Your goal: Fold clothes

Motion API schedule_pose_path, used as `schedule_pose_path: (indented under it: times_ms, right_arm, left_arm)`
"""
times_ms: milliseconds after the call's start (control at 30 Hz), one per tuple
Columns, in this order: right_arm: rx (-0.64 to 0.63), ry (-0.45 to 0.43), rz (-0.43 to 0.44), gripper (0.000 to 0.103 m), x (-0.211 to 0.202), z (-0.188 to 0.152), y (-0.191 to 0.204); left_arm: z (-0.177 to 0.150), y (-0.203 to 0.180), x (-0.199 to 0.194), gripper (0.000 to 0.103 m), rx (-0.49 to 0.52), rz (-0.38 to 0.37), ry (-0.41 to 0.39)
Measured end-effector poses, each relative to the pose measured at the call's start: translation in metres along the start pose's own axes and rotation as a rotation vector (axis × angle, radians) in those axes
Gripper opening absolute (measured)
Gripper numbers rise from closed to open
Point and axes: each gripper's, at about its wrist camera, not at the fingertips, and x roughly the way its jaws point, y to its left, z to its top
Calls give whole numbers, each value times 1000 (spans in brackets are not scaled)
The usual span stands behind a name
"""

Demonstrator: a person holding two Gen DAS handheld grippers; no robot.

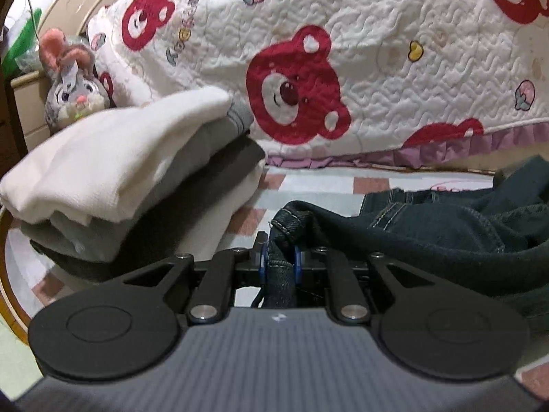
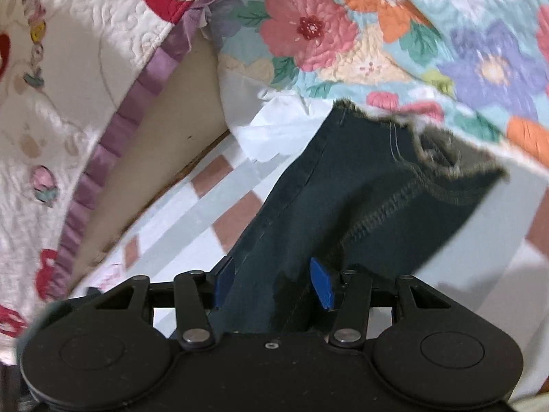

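Stack of folded clothes (image 1: 113, 171) far left on the bed; my left tool (image 1: 278, 261) clenched on the jeans (image 1: 446, 226) waistband, right tool (image 2: 272, 283) pinching a leg. Step: spreading. Next, I judge: pull taut, lay flat.

Left black two-finger gripper (image 1: 278, 259): blue pads, twin round black discs at base, silver pivot screws, grey ribbed body behind with small white mark. Right black two-finger gripper (image 2: 272, 283): wider blue pads, same discs, silver screws, plain black body.
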Motion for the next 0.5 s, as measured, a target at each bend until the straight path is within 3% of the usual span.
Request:
schedule_pose_path:
  times_ms: [100,167,300,367,467,500]
  right_arm:
    - [-107,-13,-34,55,9,9,20]
    - [-148,26,-38,55,21,15,33]
    - [-122,160,-143,58,61,22,47]
    - [-45,219,-232,60,79,21,49]
    - [-54,225,-285,71,91,17,62]
    - [-101,219,-307,69,94,14,68]
  left_arm:
    - [-4,5,5,14,-22,-12,24]
    - [-5,6,6,14,-26,-17,30]
    - [-7,8,8,14,-33,-26,40]
    - [-9,9,9,14,-36,-30,46]
    - [-10,10,10,14,-42,-37,54]
    - [-11,11,11,14,-43,-39,57]
